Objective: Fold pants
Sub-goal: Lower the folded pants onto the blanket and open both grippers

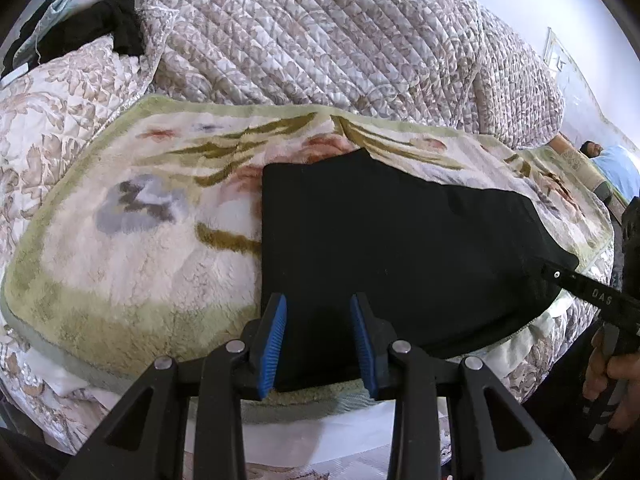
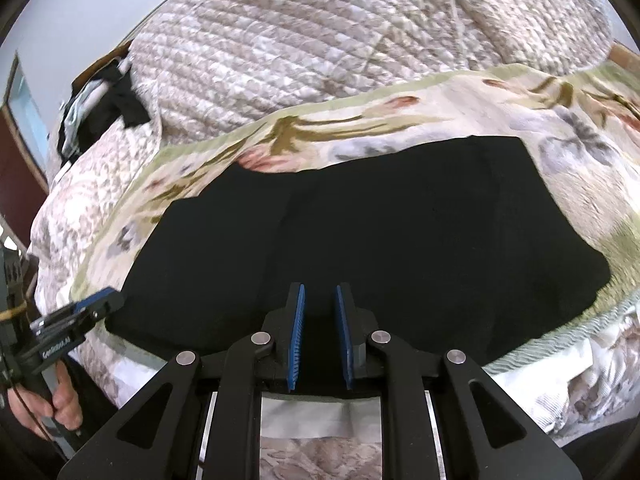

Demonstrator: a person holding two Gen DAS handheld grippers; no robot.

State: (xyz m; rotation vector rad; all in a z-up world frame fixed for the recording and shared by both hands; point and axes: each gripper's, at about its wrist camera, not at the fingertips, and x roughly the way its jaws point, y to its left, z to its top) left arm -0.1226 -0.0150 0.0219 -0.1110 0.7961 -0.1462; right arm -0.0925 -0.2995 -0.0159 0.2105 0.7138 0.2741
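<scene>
Left wrist view: the black pants (image 1: 384,256) lie flat, folded into a compact block, on a fluffy floral blanket (image 1: 132,248) spread over a quilted bedspread (image 1: 312,36). Their left edge is straight and runs toward the blanket's near edge; their far edge slopes down toward the right. To the left of the pants a wide stretch of blanket is bare. The left gripper (image 1: 319,344) hangs over the near left corner of the pants, its blue pads apart with the cloth seen between and beneath them; whether the pads press on the cloth cannot be told. At the right edge the right gripper (image 1: 560,272) reaches in, its tip at the pants' right corner, with a hand (image 1: 612,376) on its handle.

Right wrist view: the pants (image 2: 360,232) span most of the blanket's (image 2: 592,184) near half, their near edge close to the blanket's border. The right gripper (image 2: 320,336) sits at the middle of that near edge, fingers narrowly apart, nothing clearly clamped. The left gripper (image 2: 96,300) is at the pants' left corner. Bare blanket remains beyond the far edge and to the right; the bedspread (image 2: 320,40) bulges up behind.
</scene>
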